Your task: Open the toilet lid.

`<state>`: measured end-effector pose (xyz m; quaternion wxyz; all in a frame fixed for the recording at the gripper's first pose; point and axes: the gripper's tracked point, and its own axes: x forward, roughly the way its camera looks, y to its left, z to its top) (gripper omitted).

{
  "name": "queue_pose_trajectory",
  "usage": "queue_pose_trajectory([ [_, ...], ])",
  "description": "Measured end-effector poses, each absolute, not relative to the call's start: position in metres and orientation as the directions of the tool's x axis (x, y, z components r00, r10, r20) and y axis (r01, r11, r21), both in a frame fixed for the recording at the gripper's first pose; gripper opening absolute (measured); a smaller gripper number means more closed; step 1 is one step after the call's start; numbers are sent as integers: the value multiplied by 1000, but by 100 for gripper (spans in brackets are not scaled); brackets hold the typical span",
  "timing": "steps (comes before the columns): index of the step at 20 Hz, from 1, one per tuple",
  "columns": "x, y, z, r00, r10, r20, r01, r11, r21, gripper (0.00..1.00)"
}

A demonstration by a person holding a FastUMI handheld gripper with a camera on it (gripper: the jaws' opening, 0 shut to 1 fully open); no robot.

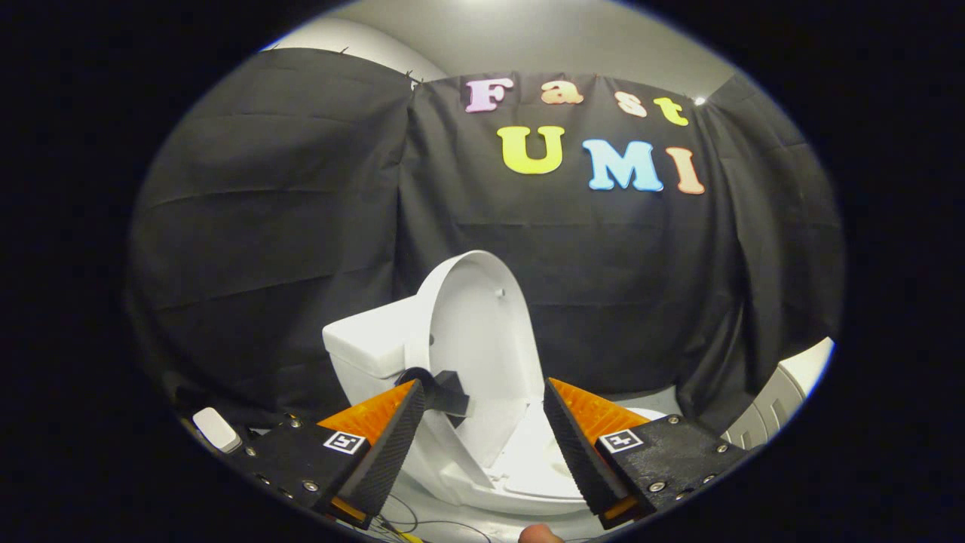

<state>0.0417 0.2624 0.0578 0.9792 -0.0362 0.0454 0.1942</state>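
Already the toilet lid (482, 332) stands raised in the gripper view, its pale inner face turned toward the camera and tilted back toward the tank (369, 347), which sits just behind and to one side of it. Below the lid lies the seat (528, 460) over the bowl (460, 483), seen between the fingers. The gripper (479, 411) is spread wide, its two fingers apart and pressing on nothing; the lid rises in the gap between them and just beyond their tips. A small dark block (445, 392) juts from the lid's edge beside the left finger (392, 445); whether it touches that finger I cannot tell. The right finger (577, 445) is clear of the lid. A small white object (216, 428) lies low beside the toilet, near the black cloth wall (286, 226).

By my reading, the lifting step is all but done. What remains calls for seeing that the lid rests steady against the tank, then drawing the open fingers straight back without catching the lid's edge or knocking it forward.
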Motion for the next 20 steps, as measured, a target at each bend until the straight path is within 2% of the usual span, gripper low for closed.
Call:
queue_pose_trajectory([
  [7,37,202,85,929,369,-29,-370,929,-22,97],
  [20,19,81,92,973,218,68,-218,976,-10,96],
])
